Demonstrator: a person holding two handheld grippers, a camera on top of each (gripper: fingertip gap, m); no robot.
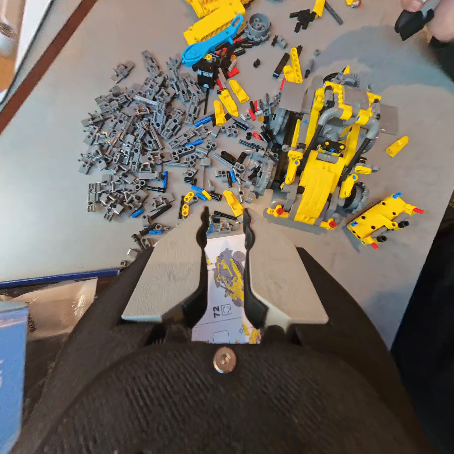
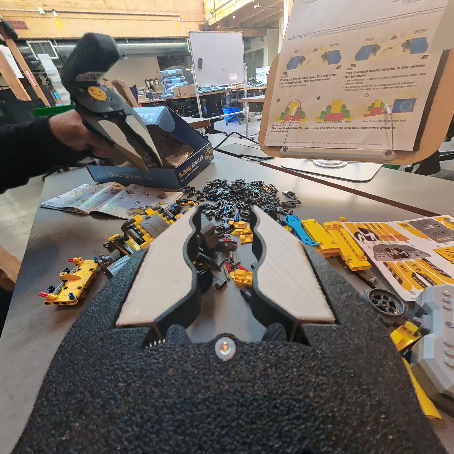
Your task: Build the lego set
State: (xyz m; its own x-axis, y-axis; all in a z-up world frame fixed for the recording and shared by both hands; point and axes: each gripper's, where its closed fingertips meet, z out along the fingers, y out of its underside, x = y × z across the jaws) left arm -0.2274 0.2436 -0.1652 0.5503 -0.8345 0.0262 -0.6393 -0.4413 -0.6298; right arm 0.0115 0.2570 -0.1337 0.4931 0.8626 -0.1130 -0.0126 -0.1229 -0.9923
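Observation:
My left gripper [image 1: 225,216] is open and empty, held above the open instruction booklet [image 1: 226,270] at the table's near edge. It also shows in the right wrist view [image 2: 153,168], raised in front of the blue box [image 2: 186,169]. A part-built yellow and grey vehicle model [image 1: 319,159] stands just right of it, with a yellow sub-assembly [image 1: 380,221] beside that. A pile of grey pieces [image 1: 137,147] lies to the left. My right gripper [image 2: 224,211] is open and empty, low over scattered small black, grey and yellow pieces [image 2: 216,245].
A blue tool [image 2: 298,231], long yellow panels [image 2: 336,243] and a sticker sheet [image 2: 405,250] lie right of my right gripper. A grey wheel [image 2: 385,302] and a large grey part [image 2: 437,331] sit at the near right. A stand with a printed sheet [image 2: 356,73] rises behind. The gap from one gripper's tips to the other's is roughly 25 centimetres. Between my left fingertips and the yellow sub-assembly [image 1: 380,221] there is roughly 20 centimetres. It turns up in the right wrist view [image 2: 74,276] as well.

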